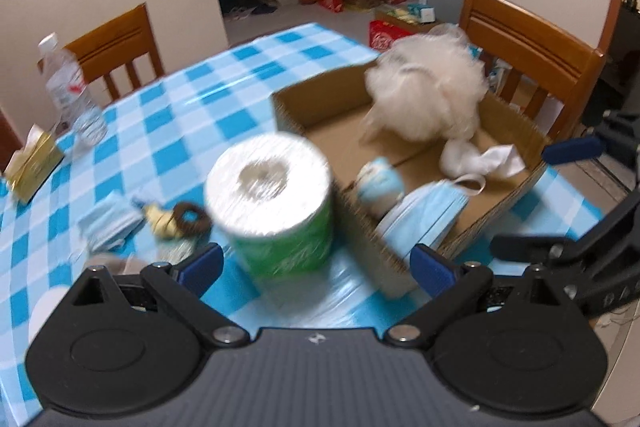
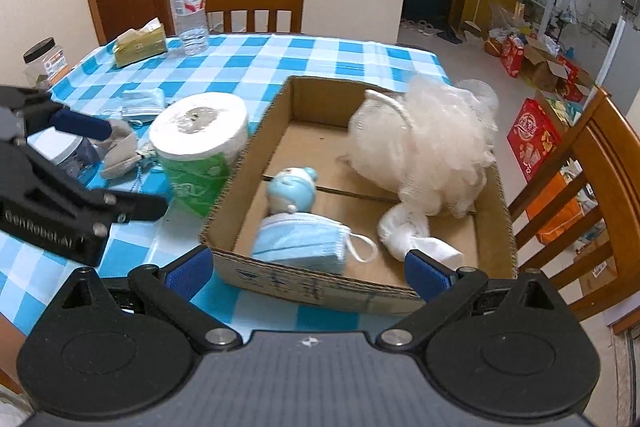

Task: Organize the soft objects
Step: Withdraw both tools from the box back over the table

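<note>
On the blue-checked tablecloth (image 2: 280,63), left gripper (image 1: 316,267) spread wide before the green-wrapped toilet roll (image 1: 276,199), sized for grasping; right gripper (image 2: 306,271), likewise spread, faces the shallow cardboard box (image 2: 320,291) collecting soft items.

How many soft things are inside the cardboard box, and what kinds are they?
Bath pouf: 1
White sock: 1
Stack of blue face masks: 1
Blue and white plush toy: 1
Total in the cardboard box: 4

Checked table (image 2: 320,59) carries box (image 2: 312,287), roll (image 2: 200,131), bottle (image 2: 190,11).
</note>
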